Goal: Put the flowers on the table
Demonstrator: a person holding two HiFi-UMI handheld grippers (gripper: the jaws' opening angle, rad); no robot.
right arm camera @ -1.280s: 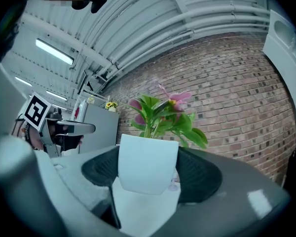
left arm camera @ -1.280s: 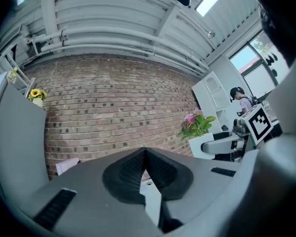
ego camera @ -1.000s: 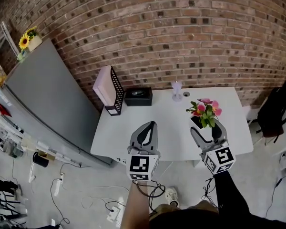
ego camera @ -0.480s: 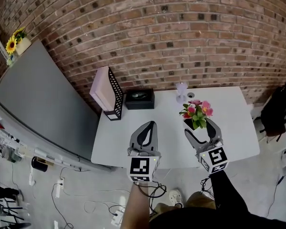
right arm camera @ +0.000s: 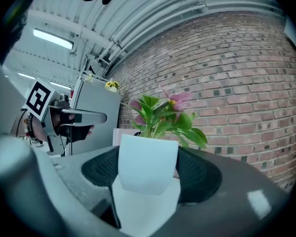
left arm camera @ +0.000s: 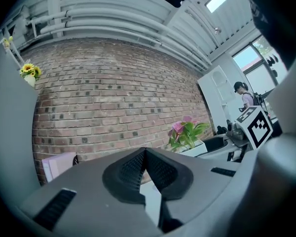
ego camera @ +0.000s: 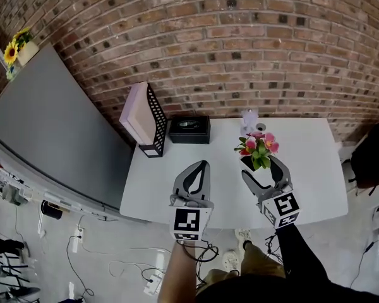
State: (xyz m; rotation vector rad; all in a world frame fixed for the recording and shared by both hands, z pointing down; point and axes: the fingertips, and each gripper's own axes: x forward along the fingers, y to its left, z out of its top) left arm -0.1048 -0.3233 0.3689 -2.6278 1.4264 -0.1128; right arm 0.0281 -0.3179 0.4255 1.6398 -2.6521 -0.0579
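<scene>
The right tongs (ego camera: 259, 168) were clamped on a small white pot (right arm camera: 147, 163), one pad on each side, and in that pot stood pink flowers (ego camera: 258, 145) with green leaves. The pot was over the white bench (ego camera: 312, 166), near its middle; whether its base touched I couldn't tell. The left tongs (ego camera: 199, 165) were pressed together with nothing between them, just beside. At the back of the bench, a black mesh file holder (ego camera: 153, 120) held a pink folder (ego camera: 136, 111), next to a black box (ego camera: 189, 129).
</scene>
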